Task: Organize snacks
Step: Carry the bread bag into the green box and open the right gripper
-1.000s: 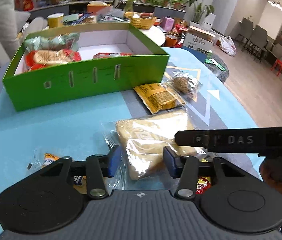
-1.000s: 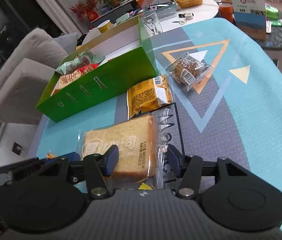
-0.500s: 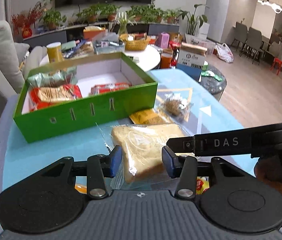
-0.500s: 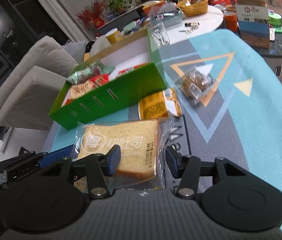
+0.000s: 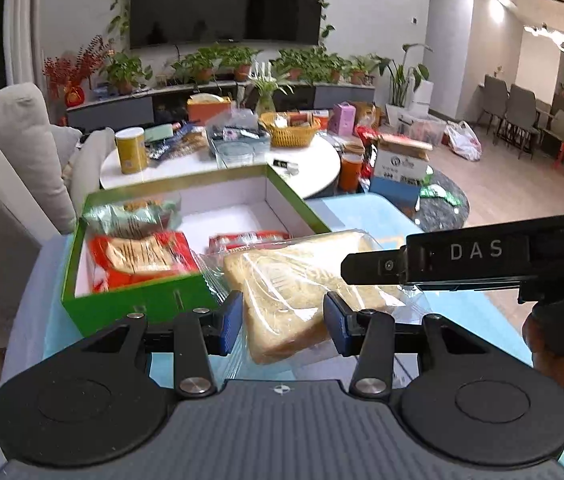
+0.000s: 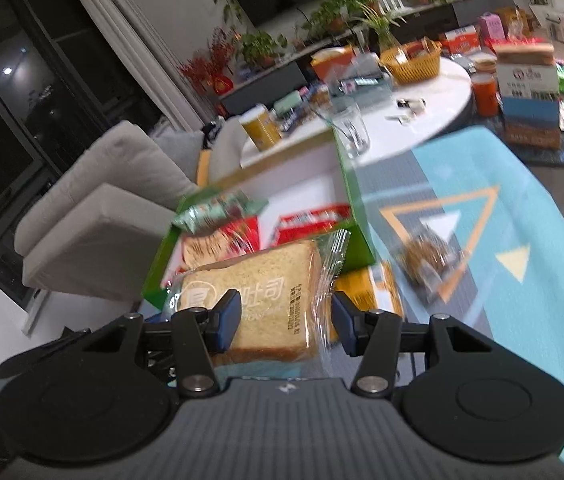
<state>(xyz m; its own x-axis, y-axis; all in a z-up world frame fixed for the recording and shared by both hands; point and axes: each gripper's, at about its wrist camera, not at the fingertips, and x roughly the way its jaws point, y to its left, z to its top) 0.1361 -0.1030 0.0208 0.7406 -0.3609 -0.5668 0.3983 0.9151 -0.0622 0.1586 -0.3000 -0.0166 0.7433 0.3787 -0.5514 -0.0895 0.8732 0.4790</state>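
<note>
1. Clear-wrapped bread pack aloft above blue tabletop, just in front of green box.
2. Left claw clamped on one end.
3. Right claw clamped on the other.

The right gripper clamps a wrapped bread slice between its jaws, with the green box beyond them and a yellow packet just past the right jaw.

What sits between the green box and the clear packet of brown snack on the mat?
In the right wrist view, a yellow snack packet lies between the green box and the clear packet.
</note>
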